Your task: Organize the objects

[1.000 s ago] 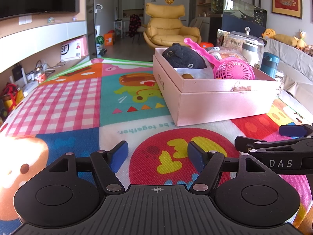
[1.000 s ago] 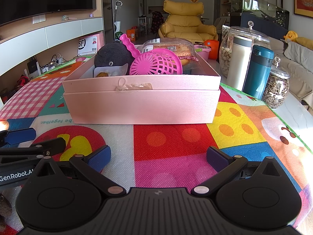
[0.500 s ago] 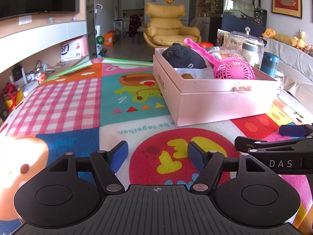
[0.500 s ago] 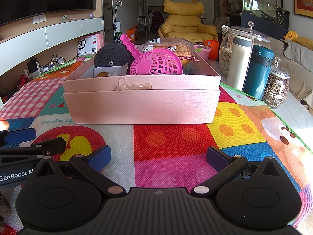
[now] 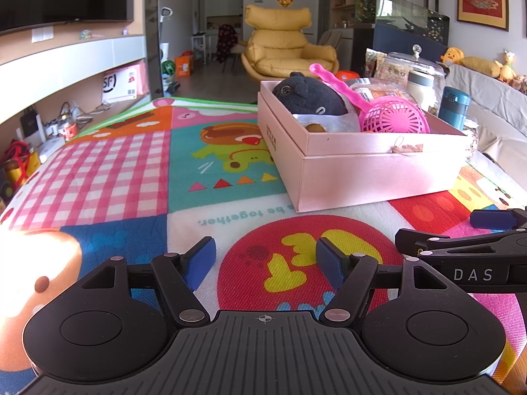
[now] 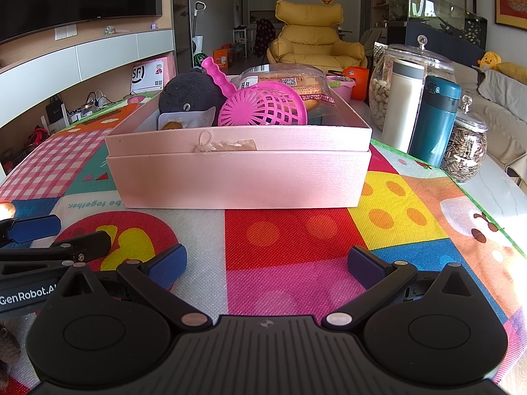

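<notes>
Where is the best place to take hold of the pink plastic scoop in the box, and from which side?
Probably the handle of the pink scoop: it sticks up and back, free above the pink box. Come from above, pinching the handle across its width; the mesh bowl looks too wide.

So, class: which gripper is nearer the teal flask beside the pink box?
Right. The right gripper sits before the box, nearer the teal flask; the left gripper is farther left.

Colourful patchwork play mat, pink box upon it, jars and flasks alongside.
</notes>
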`<state>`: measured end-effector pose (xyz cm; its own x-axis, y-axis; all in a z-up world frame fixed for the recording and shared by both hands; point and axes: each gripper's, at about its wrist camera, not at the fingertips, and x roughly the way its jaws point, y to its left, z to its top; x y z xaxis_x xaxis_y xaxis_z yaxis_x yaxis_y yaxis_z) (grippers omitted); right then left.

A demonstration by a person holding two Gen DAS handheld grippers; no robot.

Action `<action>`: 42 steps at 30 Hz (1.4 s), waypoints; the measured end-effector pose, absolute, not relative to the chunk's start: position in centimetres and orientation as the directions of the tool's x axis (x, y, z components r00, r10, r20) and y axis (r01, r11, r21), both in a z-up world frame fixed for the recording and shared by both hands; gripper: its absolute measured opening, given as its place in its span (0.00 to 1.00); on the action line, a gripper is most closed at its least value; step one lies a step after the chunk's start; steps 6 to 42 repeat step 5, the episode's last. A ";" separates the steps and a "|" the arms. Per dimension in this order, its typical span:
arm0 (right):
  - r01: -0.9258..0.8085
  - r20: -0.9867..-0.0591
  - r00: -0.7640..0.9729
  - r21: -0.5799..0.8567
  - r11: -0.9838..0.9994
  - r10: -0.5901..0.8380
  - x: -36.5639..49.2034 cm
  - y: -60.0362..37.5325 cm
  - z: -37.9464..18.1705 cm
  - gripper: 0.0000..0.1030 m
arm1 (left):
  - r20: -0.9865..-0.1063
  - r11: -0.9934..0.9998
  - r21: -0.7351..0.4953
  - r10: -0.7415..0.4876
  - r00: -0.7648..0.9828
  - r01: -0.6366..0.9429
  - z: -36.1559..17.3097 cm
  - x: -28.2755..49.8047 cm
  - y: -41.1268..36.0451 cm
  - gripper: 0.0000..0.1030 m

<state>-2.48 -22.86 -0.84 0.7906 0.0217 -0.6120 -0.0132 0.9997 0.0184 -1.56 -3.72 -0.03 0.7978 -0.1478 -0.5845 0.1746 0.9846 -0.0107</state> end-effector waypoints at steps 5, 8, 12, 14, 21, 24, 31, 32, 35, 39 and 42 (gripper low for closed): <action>-0.013 -0.612 0.791 0.018 1.000 0.022 -2.5 -22.9 -0.8 1.00 | -0.585 0.985 -0.010 -0.147 0.798 0.174 0.0 -1.6 -3.7 0.72; -0.013 -0.612 0.791 0.018 1.000 0.022 -2.5 -22.9 -0.8 1.00 | -0.585 0.985 -0.010 -0.147 0.798 0.174 0.0 -1.6 -3.7 0.72; -0.013 -0.612 0.791 0.018 1.000 0.022 -2.5 -22.9 -0.8 1.00 | -0.585 0.985 -0.010 -0.147 0.798 0.174 0.0 -1.6 -3.7 0.72; -0.013 -0.612 0.791 0.018 1.000 0.022 -2.5 -22.9 -0.8 1.00 | -0.585 0.985 -0.010 -0.147 0.798 0.174 0.0 -1.6 -3.7 0.72; -0.013 -0.612 0.791 0.018 1.000 0.022 -2.5 -22.9 -0.8 1.00 | -0.585 0.985 -0.010 -0.147 0.798 0.174 0.0 -1.6 -3.7 0.72; -0.013 -0.612 0.791 0.018 1.000 0.022 -2.5 -22.9 -0.8 1.00 | -0.585 0.985 -0.010 -0.147 0.798 0.174 0.0 -1.6 -3.7 0.72; -0.013 -0.612 0.791 0.018 1.000 0.022 -2.5 -22.9 -0.8 1.00 | -0.585 0.985 -0.010 -0.147 0.798 0.174 0.0 -1.6 -3.7 0.72; -0.013 -0.612 0.791 0.018 1.000 0.022 -2.5 -22.9 -0.8 1.00 | -0.585 0.985 -0.010 -0.147 0.798 0.174 0.0 -1.6 -3.7 0.72; -0.013 -0.612 0.791 0.018 1.000 0.022 -2.5 -22.9 -0.8 1.00 | -0.585 0.985 -0.010 -0.147 0.798 0.174 0.0 -1.6 -3.7 0.72; -0.013 -0.612 0.791 0.018 1.000 0.022 -2.5 -22.9 -0.8 1.00 | -0.585 0.985 -0.010 -0.147 0.798 0.174 0.0 -1.6 -3.7 0.72; -0.013 -0.612 0.791 0.018 1.000 0.022 -2.5 -22.9 -0.8 1.00 | -0.585 0.985 -0.010 -0.147 0.798 0.174 0.0 -1.6 -3.7 0.72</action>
